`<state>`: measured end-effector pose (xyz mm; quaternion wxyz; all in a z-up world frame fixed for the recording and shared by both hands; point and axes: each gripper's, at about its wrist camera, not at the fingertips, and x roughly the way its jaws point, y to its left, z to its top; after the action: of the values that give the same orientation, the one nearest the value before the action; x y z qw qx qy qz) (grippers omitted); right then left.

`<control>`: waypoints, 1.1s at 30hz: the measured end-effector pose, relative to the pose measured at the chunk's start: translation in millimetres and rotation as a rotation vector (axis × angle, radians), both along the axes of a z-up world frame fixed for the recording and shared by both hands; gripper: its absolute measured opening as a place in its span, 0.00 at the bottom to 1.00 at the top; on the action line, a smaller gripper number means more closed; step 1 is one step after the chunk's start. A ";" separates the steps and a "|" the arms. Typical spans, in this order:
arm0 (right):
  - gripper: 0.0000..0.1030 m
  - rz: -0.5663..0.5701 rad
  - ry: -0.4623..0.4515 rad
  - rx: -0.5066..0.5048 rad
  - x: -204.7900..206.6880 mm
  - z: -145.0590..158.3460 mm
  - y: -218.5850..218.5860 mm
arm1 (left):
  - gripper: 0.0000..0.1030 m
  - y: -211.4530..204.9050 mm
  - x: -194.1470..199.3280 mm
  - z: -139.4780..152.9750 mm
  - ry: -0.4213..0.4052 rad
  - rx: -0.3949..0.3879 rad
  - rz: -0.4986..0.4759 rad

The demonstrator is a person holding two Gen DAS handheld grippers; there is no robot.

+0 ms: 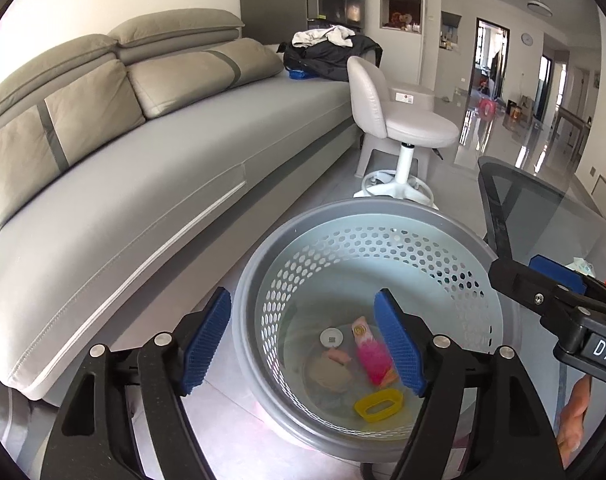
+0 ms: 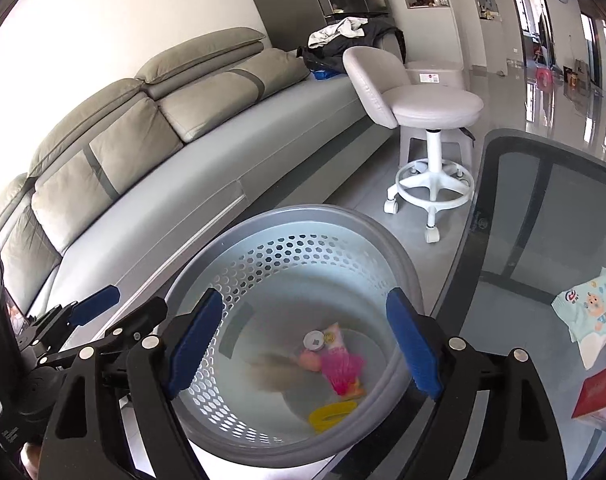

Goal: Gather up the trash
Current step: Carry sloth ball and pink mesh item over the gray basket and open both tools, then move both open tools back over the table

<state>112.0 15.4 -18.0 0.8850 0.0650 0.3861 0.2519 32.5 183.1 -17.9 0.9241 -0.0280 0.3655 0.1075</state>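
Both tools spread wide, holding nothing: left tool point(image 1: 303, 344), right tool point(image 2: 305, 344), both hovering over the perforated bin point(image 2: 263, 446). Bin already holds a pink wrapper point(image 1: 373, 354), yellow ring point(image 1: 379, 400), white cap point(image 1: 331, 337). Remaining trash, a baby-print packet point(image 2: 591, 312), lies on the glass table point(image 2: 543, 220) to the right, nearer the right tool. A red box point(image 2: 599, 396) beside it is cut off at the frame edge.
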 end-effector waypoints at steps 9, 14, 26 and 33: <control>0.78 -0.007 -0.004 -0.012 -3.8 0.4 -2.6 | 0.72 -4.2 -1.3 0.9 -0.004 0.018 0.000; 0.78 -0.014 -0.004 -0.024 -6.4 -0.1 -6.4 | 0.73 -4.3 -1.3 1.1 -0.006 0.015 0.000; 0.78 -0.040 -0.017 -0.039 -17.4 3.1 -22.6 | 0.74 -13.3 -4.9 4.1 -0.019 0.039 -0.021; 0.78 -0.086 -0.046 -0.067 -29.1 9.5 -50.1 | 0.77 -29.9 -6.2 6.2 -0.017 0.050 -0.075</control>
<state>83.0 -34.7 -8.5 0.9054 0.0459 0.3706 0.2021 26.3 153.2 -11.7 0.9311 0.0078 0.3556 0.0815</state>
